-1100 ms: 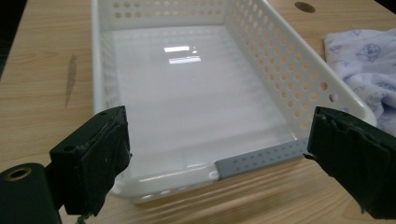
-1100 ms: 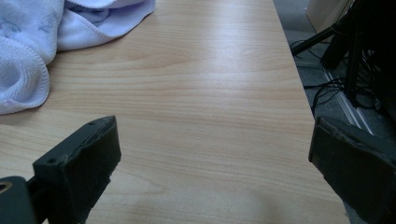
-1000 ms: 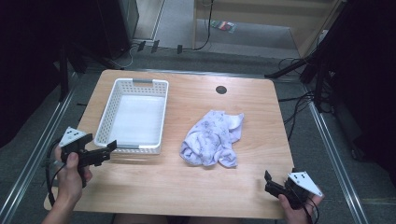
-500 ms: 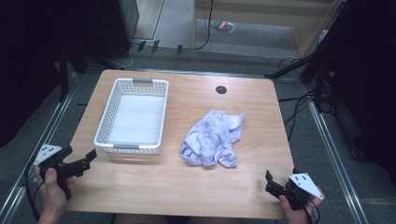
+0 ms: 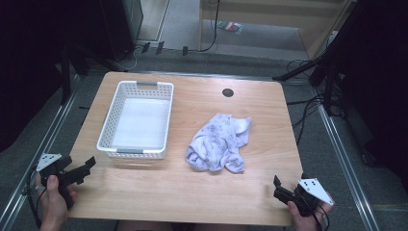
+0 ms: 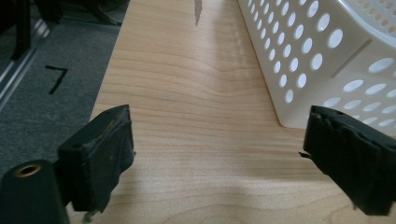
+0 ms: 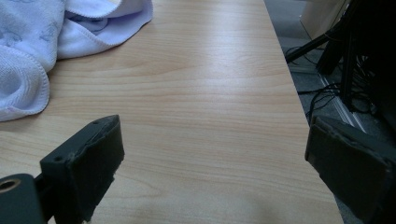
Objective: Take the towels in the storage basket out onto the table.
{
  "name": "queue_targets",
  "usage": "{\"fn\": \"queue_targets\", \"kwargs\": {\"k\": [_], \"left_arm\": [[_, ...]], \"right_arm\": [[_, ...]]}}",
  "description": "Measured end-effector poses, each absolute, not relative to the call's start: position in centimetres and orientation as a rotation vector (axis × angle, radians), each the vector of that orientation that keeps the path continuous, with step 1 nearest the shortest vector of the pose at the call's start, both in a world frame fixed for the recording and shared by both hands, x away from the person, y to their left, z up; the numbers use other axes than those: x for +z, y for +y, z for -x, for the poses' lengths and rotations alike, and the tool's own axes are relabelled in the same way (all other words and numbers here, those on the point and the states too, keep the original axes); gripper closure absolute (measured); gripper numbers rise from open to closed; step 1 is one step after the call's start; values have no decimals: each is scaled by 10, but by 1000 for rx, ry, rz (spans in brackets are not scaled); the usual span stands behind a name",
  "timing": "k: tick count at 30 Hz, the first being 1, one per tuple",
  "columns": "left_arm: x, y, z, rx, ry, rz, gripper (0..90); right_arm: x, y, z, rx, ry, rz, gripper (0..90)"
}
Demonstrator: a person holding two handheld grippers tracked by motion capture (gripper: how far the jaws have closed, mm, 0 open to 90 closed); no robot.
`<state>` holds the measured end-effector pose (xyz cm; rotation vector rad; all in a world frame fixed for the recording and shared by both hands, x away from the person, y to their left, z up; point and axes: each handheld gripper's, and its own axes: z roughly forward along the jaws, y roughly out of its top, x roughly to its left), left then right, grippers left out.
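Cloth (image 5: 219, 143), frame centre: soft, light, limp; I'd pinch a raised fold. My left gripper (image 5: 88, 165) w/ jaws just narrowing, still apart, empty; right gripper (image 5: 277, 187) wide, empty.

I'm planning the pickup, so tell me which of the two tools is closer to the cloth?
The right tool: the crumpled lavender cloth lies just ahead of it, while the left tool sits by the white basket.

Bare wooden table (image 7: 201, 107) is seen between two black jaws standing wide apart (nothing gripped); a crumpled lilac towel (image 7: 56, 32) lies at upper left.
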<state>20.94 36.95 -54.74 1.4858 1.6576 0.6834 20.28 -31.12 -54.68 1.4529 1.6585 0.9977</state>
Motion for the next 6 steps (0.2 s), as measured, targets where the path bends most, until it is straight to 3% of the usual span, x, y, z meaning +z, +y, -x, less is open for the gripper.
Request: {"fn": "queue_targets", "kwargs": {"k": [6], "left_arm": [[-548,366,-208,711,1648,-1487,144]], "right_arm": [[-547,-312,-204,995,1661,-1460,48]]}}
